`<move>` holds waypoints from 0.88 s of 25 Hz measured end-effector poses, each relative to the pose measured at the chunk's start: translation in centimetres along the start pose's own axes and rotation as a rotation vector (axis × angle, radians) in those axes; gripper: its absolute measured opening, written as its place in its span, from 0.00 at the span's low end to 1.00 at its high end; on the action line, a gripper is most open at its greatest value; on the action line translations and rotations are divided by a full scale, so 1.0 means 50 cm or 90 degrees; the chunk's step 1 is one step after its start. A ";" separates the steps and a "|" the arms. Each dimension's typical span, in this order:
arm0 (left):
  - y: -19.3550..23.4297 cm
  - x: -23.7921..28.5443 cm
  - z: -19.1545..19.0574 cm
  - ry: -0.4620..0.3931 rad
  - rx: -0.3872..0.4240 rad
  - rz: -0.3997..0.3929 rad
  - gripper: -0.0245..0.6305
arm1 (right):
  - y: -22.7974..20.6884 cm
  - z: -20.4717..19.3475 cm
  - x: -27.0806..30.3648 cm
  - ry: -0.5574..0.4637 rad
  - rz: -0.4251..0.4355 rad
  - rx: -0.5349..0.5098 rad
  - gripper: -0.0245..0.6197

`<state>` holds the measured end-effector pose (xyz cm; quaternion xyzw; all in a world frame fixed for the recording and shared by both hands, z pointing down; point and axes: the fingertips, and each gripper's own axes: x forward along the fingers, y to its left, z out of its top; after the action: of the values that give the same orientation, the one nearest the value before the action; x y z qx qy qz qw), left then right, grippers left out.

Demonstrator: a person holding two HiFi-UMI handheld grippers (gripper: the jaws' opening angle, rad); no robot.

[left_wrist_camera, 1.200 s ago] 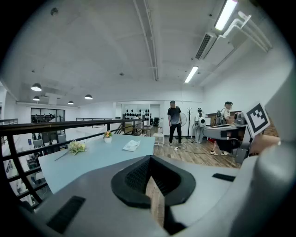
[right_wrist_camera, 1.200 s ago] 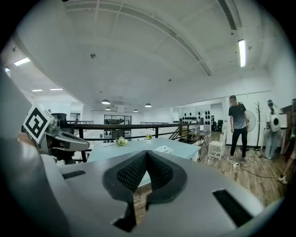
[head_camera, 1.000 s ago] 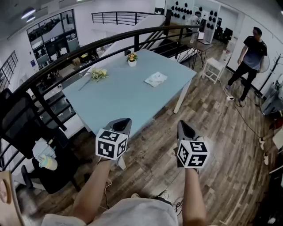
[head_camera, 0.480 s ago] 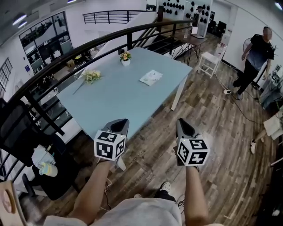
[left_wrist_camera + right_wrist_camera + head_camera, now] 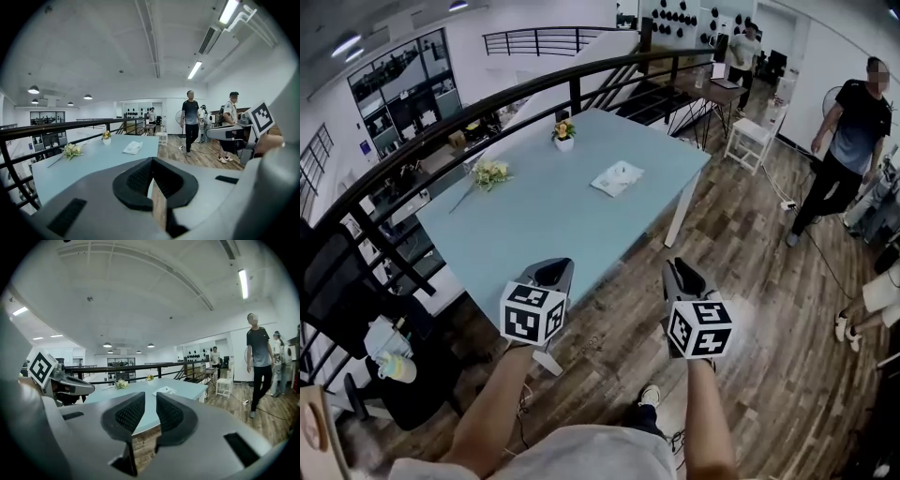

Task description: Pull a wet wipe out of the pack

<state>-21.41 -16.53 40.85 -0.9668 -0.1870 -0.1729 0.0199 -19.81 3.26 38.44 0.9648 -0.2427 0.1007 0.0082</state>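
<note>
The white wet wipe pack lies flat on the far right part of the light blue table. It is small in the left gripper view and the right gripper view. Both grippers hang in the air before the table's near edge, well short of the pack. My left gripper is shut and holds nothing. On my right gripper the jaws have just been opening; a narrow gap shows between the pads, with nothing in it.
A small flower pot and a loose bunch of flowers sit on the table's far side. A black railing runs behind it. A black chair stands at left. A person walks on the wooden floor at right, near a white stool.
Both grippers have come closer to the table's near edge. The right gripper's jaws have parted slightly. The person at right has stepped nearer.
</note>
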 end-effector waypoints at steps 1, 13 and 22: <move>-0.001 0.014 0.003 0.002 0.000 0.003 0.03 | -0.009 0.000 0.011 0.000 0.006 0.000 0.13; -0.023 0.183 0.071 0.003 -0.023 0.071 0.03 | -0.153 0.019 0.146 0.021 0.084 -0.005 0.19; -0.029 0.260 0.101 0.006 -0.039 0.122 0.03 | -0.226 0.034 0.220 0.030 0.144 -0.008 0.26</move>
<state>-8.96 -10.05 40.51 -0.9797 -0.0884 -0.1800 0.0078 -4.68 8.00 39.31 0.9285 -0.3506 0.1223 0.0083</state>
